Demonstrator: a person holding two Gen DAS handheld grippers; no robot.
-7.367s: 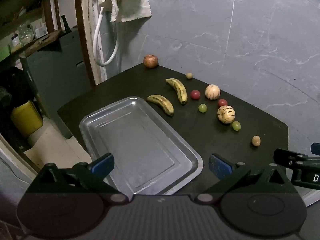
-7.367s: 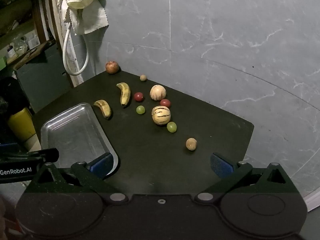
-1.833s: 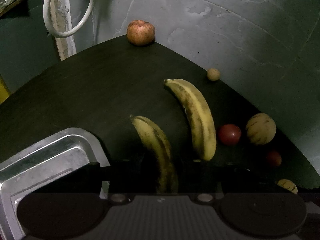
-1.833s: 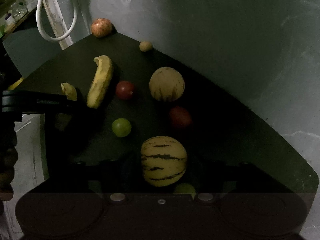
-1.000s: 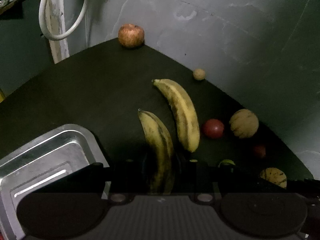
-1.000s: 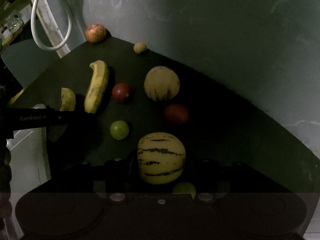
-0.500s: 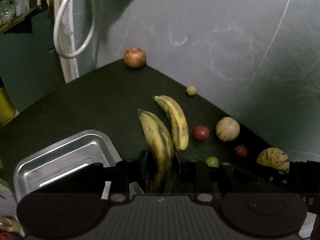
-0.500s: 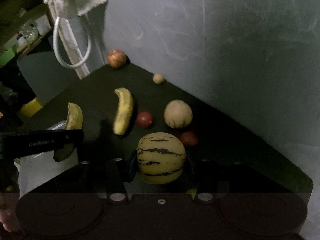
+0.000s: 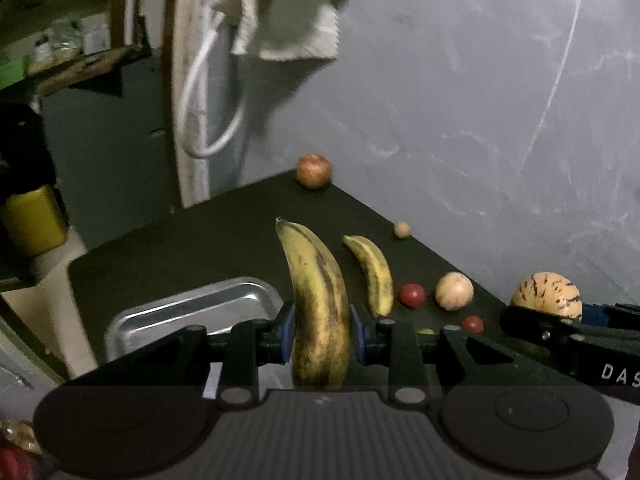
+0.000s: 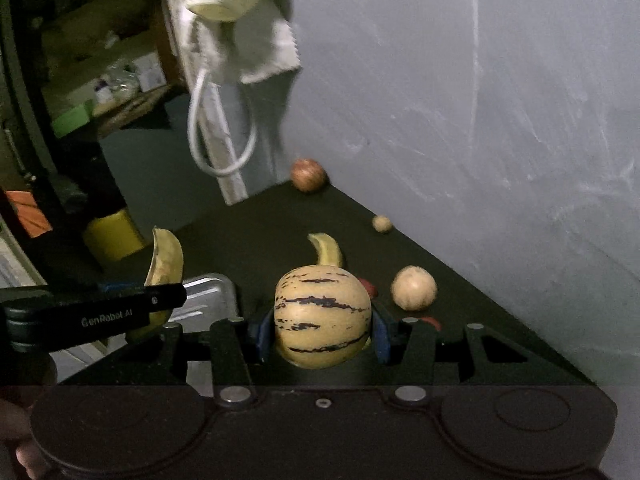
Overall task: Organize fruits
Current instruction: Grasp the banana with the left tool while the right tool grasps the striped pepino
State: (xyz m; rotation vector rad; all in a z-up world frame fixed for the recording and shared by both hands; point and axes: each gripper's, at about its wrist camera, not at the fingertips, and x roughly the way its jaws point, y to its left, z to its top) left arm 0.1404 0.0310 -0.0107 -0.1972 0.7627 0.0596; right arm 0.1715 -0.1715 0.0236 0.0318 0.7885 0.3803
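Observation:
My left gripper [image 9: 320, 336] is shut on a spotted banana [image 9: 316, 292] and holds it up above the black table, right of the metal tray [image 9: 188, 312]. My right gripper [image 10: 320, 332] is shut on a striped yellow melon [image 10: 322, 316], lifted off the table; it also shows in the left wrist view [image 9: 546, 294]. The held banana [image 10: 164, 264] and left gripper show at the left of the right wrist view, over the tray [image 10: 208, 292]. A second banana [image 9: 372, 274], a plain melon [image 9: 454, 291], red tomatoes [image 9: 411, 295] and a small round fruit [image 9: 401, 229] lie on the table.
An apple-like red fruit [image 9: 314, 171] sits at the table's far corner against the grey wall. A white cable loop [image 9: 208, 120] and a cloth [image 9: 292, 28] hang at the back left. A yellow container [image 9: 34, 220] stands below the table's left edge.
Both grippers have risen and pulled back from the table, the left carrying the banana and the right carrying the striped melon. More of the wall and the tray has come into view.

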